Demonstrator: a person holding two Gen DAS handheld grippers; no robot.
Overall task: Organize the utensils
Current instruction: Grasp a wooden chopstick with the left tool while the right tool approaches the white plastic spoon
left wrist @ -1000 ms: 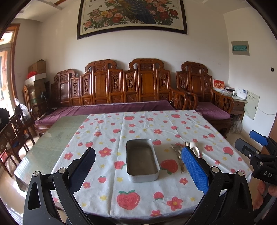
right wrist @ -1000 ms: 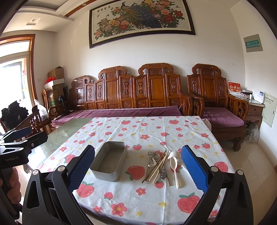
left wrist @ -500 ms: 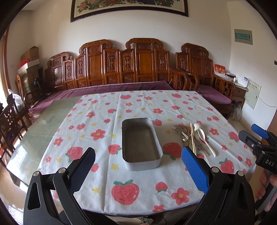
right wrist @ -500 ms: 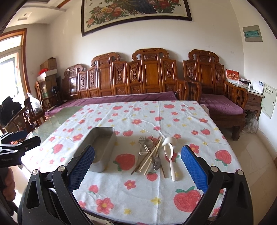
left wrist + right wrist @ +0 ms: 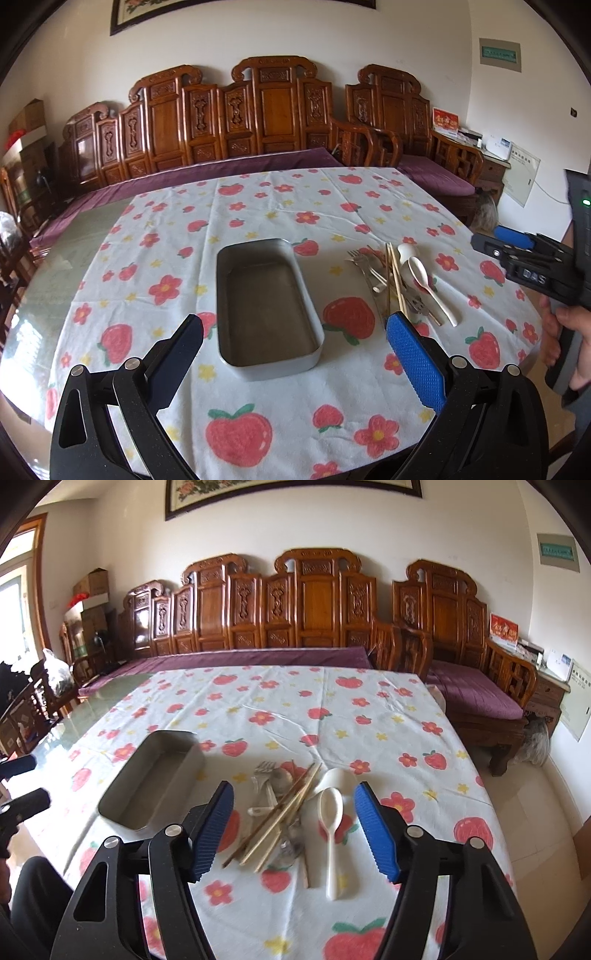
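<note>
I see my left gripper (image 5: 295, 354) hanging over the near edge of the worktop (image 5: 122, 236), its jaws spread wide and holding nothing. Just past them sits the tin (image 5: 266, 306), empty, lengthwise toward the far edge, near the middle of the cloth (image 5: 258, 199). To its right, well apart from it, lies the utensil pile: forks (image 5: 365, 267), chopsticks (image 5: 395, 280) and two white spoons (image 5: 430, 286), overlapping one another.

My right gripper (image 5: 293, 830) is low over that pile, jaws spread and empty, with the chopsticks (image 5: 284, 812) and the nearer spoon (image 5: 330, 823) lying between the fingertips in its view. The forks (image 5: 264, 775) lie just beyond, and the tin (image 5: 155, 779) is off to the left.
</note>
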